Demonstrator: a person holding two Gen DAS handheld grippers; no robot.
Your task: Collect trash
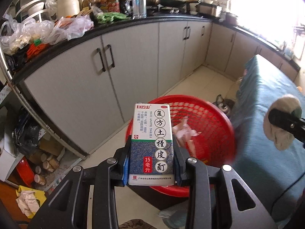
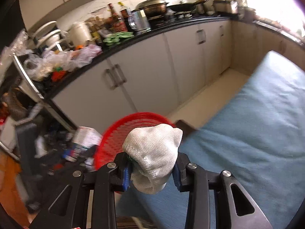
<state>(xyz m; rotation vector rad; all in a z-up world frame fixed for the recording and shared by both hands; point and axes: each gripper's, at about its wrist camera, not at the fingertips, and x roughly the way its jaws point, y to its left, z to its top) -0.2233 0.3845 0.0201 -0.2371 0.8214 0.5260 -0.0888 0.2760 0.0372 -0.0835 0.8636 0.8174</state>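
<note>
My left gripper (image 1: 152,164) is shut on a white and blue medicine box (image 1: 152,143) with Chinese print, held upright over the near rim of a red mesh basket (image 1: 209,126). Crumpled pink and white paper (image 1: 185,133) lies in the basket. My right gripper (image 2: 152,168) is shut on a wadded white cloth (image 2: 152,152), held above the blue table edge just right of the basket (image 2: 118,139). The right gripper and its cloth (image 1: 280,122) also show at the right of the left wrist view. The medicine box (image 2: 86,137) shows blurred left of the basket.
A blue cloth-covered table (image 2: 247,133) fills the right. Grey cabinets (image 1: 106,76) under a black counter with bottles, pots and plastic bags (image 1: 72,26) run along the back. Clutter (image 1: 43,162) lies on the floor at the left under a metal rack.
</note>
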